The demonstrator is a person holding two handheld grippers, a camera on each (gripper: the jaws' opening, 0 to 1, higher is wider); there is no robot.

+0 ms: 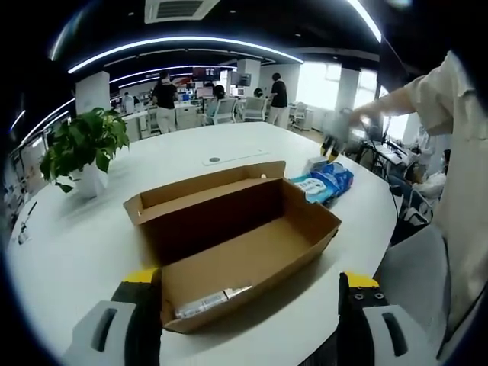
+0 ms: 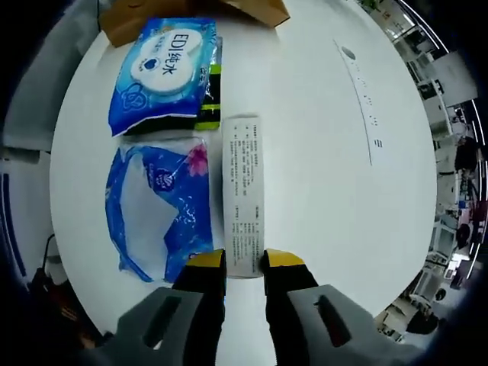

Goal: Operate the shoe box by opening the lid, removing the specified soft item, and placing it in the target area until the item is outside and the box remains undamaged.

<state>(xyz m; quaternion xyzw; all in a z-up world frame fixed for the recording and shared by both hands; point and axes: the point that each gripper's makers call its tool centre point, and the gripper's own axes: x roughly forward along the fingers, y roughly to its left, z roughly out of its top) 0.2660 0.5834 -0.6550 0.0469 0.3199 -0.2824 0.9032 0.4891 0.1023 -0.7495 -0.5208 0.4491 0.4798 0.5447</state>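
Here's the right gripper over the white table, jaws drawn in close on the near end of a long white printed box lying flat — the yellow tips sit at either edge of it, though whether they truly squeeze it I cannot tell. Just left of that box lies a crinkly blue plastic pack, touching or almost touching its side. Beyond it, a blue wet-wipe pack sits on a dark green-edged item, close to a corner of the cardboard shoe box.

Over in the left gripper view, the shoe box stands open on the table, lid flap folded back, a small pale packet lying in the near corner inside. The left gripper has its jaws spread wide, one either side of the near end of the box, gripping nothing. The blue wipe pack lies just past the far right corner of the box. A person's sleeved arm reaches in from the right. A potted plant stands well off to the left.
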